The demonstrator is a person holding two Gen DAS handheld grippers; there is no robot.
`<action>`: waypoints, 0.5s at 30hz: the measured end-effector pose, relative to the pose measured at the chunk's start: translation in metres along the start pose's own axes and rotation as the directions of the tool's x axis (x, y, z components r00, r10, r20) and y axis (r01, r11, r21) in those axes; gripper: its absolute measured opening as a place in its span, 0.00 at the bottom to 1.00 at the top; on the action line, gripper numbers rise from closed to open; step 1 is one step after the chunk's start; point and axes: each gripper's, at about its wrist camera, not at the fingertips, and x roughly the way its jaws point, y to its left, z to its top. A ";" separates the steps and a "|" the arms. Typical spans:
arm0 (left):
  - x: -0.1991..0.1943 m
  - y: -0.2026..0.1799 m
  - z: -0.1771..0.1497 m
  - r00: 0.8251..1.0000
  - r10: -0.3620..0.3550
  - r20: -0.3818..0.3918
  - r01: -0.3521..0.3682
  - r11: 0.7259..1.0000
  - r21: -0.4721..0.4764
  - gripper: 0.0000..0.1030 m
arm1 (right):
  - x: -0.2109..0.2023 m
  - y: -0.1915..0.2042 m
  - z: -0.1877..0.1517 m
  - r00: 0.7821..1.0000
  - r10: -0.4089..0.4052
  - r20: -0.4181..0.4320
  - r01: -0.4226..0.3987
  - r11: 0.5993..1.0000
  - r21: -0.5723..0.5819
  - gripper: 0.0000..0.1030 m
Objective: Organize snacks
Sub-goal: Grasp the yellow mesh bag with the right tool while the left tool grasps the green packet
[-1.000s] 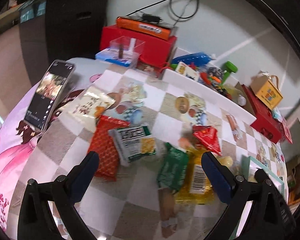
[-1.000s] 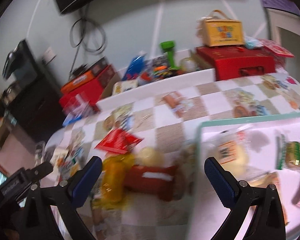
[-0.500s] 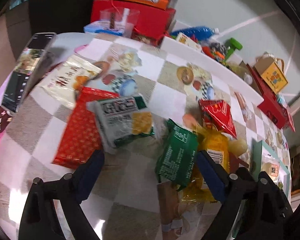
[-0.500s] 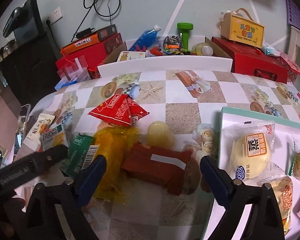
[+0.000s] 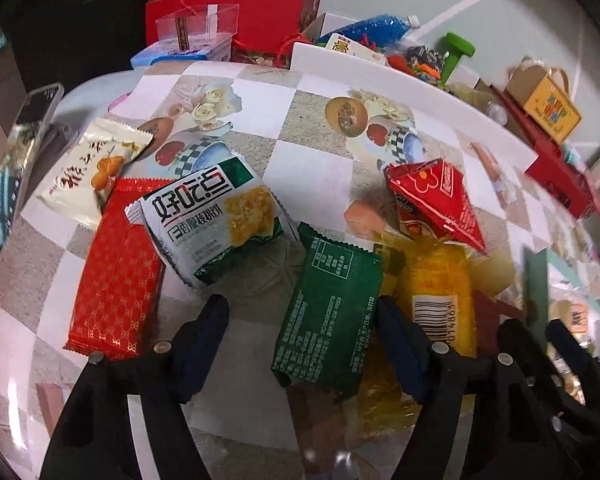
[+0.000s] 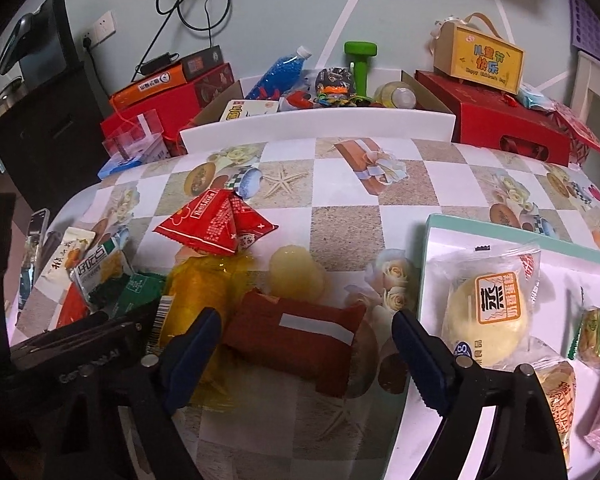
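Note:
In the left wrist view my left gripper (image 5: 300, 340) hangs low over the checked tablecloth, its jaws closing around a green snack packet (image 5: 328, 312). The right pad is at the packet's edge and the left pad stands off it. Beside the green packet lie a yellow packet (image 5: 440, 292) and a red triangular packet (image 5: 436, 200). In the right wrist view my right gripper (image 6: 306, 356) straddles a dark red packet (image 6: 296, 332), jaws closing, with a gap at the right pad. A teal-rimmed tray (image 6: 432, 240) at the right holds several wrapped snacks.
A white-and-green packet (image 5: 212, 220), a flat red packet (image 5: 116, 272) and a cream packet (image 5: 88, 168) lie to the left, with a phone (image 5: 16, 160) at the table edge. A jelly cup (image 6: 296, 272) sits mid-table. Boxes (image 6: 500, 128) and clutter line the far edge.
Both grippers have sunk toward the table and their jaws have narrowed. The left one now brackets the green packet, and the right one brackets the dark red packet.

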 end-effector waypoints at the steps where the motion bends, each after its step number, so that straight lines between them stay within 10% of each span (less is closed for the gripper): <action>1: 0.000 -0.003 0.000 1.000 0.008 0.001 -0.008 1.000 0.009 0.64 | 0.001 -0.001 0.000 1.000 -0.001 -0.002 0.001 1.000 0.001 0.87; 15: -0.011 0.024 -0.009 1.000 -0.016 -0.004 0.016 0.998 -0.067 0.44 | -0.007 0.014 -0.001 0.998 0.048 0.026 -0.047 0.998 -0.038 0.79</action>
